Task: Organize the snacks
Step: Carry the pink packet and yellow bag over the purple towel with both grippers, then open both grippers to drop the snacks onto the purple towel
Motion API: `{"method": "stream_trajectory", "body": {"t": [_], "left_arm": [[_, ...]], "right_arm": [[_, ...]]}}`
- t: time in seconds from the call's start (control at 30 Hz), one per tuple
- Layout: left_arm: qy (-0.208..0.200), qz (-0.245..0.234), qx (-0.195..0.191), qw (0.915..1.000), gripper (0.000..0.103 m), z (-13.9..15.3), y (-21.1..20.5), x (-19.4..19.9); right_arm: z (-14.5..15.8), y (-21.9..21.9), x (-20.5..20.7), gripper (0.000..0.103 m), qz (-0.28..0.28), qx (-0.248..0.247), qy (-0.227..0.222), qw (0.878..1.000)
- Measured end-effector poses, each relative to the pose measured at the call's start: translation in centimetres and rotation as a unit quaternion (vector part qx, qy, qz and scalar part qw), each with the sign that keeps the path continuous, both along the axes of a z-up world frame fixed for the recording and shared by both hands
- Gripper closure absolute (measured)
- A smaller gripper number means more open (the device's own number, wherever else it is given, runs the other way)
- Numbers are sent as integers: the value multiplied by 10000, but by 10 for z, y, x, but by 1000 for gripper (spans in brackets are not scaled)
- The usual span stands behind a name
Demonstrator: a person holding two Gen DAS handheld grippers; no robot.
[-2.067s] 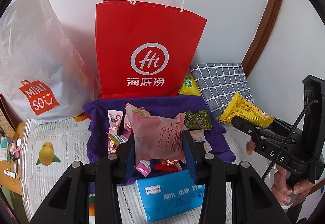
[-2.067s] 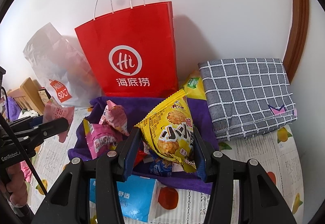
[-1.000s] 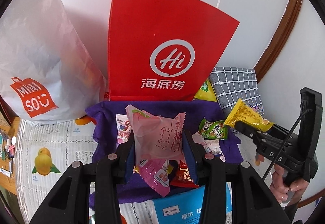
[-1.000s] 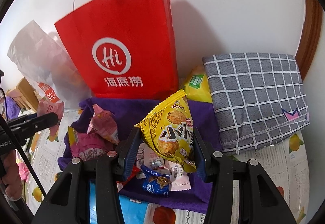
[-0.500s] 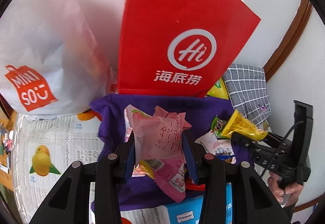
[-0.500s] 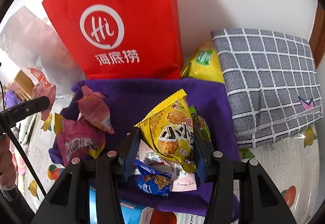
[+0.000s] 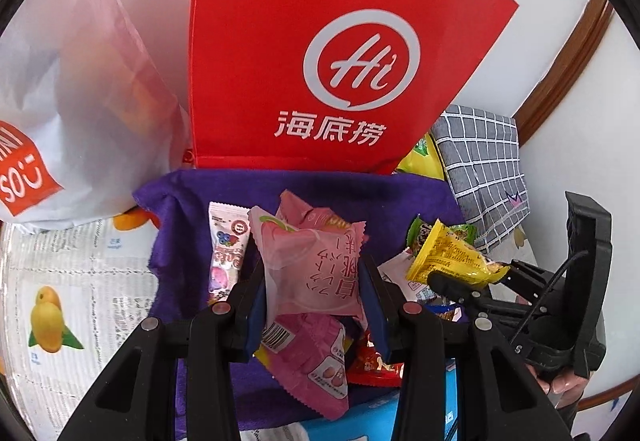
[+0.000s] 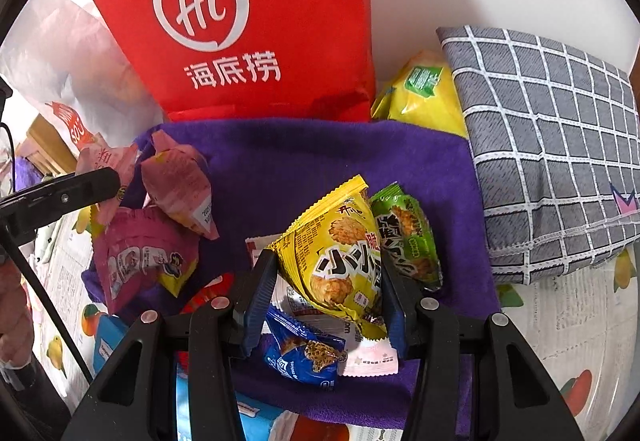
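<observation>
Fingers (image 7: 370,281) of left gripper (image 7: 312,281) clamped on soft pink packet (image 7: 312,265); right gripper (image 8: 326,281) pinching light, crinkly yellow packet (image 8: 340,257), both above purple towel (image 8: 280,169); better gripped mid-body.

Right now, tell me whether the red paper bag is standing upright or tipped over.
Upright. The red paper bag stands on its base against the white wall behind the purple cloth, printed logo facing the cameras. Whether anything is inside, the pictures do not show.

Legible print on two bags at the wall.
Red paper bag (image 7: 320,53): white "Hi" logo over 海底捞. White plastic bag (image 7: 80,101): orange tag, "SO" visible.
</observation>
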State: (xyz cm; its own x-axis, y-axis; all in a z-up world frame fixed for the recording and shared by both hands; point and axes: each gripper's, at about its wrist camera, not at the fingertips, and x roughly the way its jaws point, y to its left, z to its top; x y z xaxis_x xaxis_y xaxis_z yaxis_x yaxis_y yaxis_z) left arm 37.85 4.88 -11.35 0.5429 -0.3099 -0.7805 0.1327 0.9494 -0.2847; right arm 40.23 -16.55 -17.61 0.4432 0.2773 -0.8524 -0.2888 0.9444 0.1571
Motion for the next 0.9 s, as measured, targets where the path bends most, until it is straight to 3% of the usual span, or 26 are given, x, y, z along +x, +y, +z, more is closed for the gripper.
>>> {"method": "stream_trajectory", "body": {"t": [0.73, 0.9], "left_arm": [[251, -169, -39, 9995, 61, -22, -19, 8], [234, -173, 12, 9996, 60, -23, -23, 9]], "right_arm": [[-9, 13, 6, 51, 95, -149, 22, 9998], [-1, 11, 0, 40, 133, -108, -166, 9997]]}}
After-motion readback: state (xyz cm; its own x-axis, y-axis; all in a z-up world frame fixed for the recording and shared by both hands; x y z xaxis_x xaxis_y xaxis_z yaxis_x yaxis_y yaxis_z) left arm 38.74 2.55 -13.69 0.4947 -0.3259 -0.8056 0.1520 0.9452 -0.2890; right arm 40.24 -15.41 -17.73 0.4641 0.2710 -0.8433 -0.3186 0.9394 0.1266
